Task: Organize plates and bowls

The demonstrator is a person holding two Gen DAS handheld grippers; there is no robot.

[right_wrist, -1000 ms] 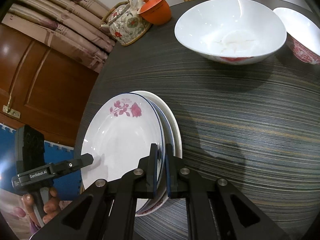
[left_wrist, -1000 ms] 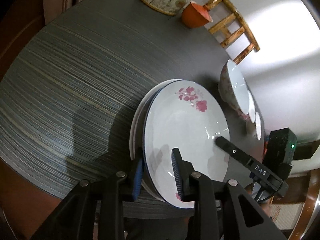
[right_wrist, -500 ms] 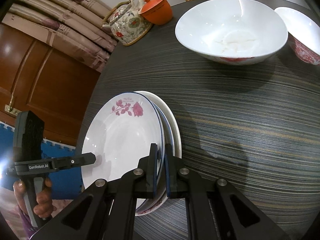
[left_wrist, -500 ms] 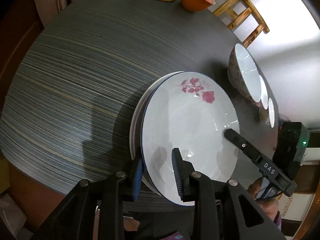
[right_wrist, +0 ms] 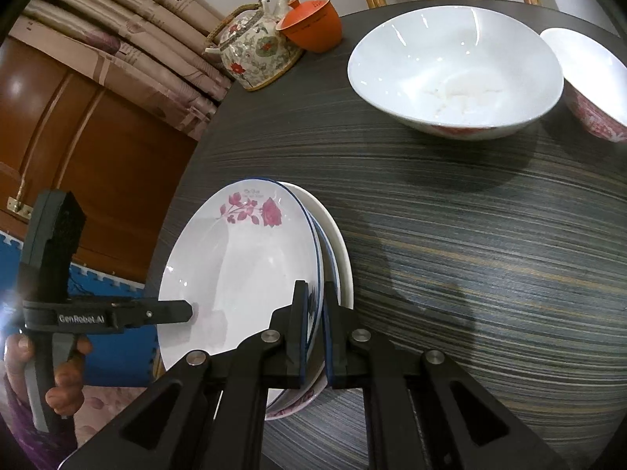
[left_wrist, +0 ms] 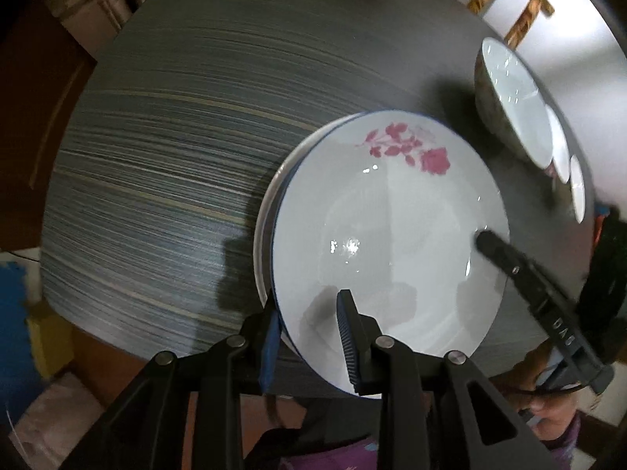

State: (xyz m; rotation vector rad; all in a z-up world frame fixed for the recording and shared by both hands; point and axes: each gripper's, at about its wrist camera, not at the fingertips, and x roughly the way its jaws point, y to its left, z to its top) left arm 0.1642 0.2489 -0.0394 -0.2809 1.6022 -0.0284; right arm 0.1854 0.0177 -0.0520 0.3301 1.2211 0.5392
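A stack of white plates, the top one with a pink rose (left_wrist: 388, 231), is held tilted above the round dark table (left_wrist: 164, 149). My left gripper (left_wrist: 309, 333) is shut on the stack's near rim. My right gripper (right_wrist: 313, 329) is shut on the opposite rim of the same plate stack (right_wrist: 250, 274). Each gripper shows in the other's view: the right one (left_wrist: 521, 274) and the left one (right_wrist: 117, 313). A large white bowl (right_wrist: 454, 70) and a smaller red-patterned bowl (right_wrist: 591, 82) sit at the table's far side.
A floral teapot (right_wrist: 258, 47) and an orange cup (right_wrist: 313, 25) stand at the table's far edge. A wooden chair (left_wrist: 501, 4) stands behind the table. A curtain and a wooden door (right_wrist: 62, 125) lie to the left. Bowls show edge-on in the left wrist view (left_wrist: 513, 105).
Both grippers have lifted the plate stack higher and pulled it toward the table's near edge. The grips have not changed.
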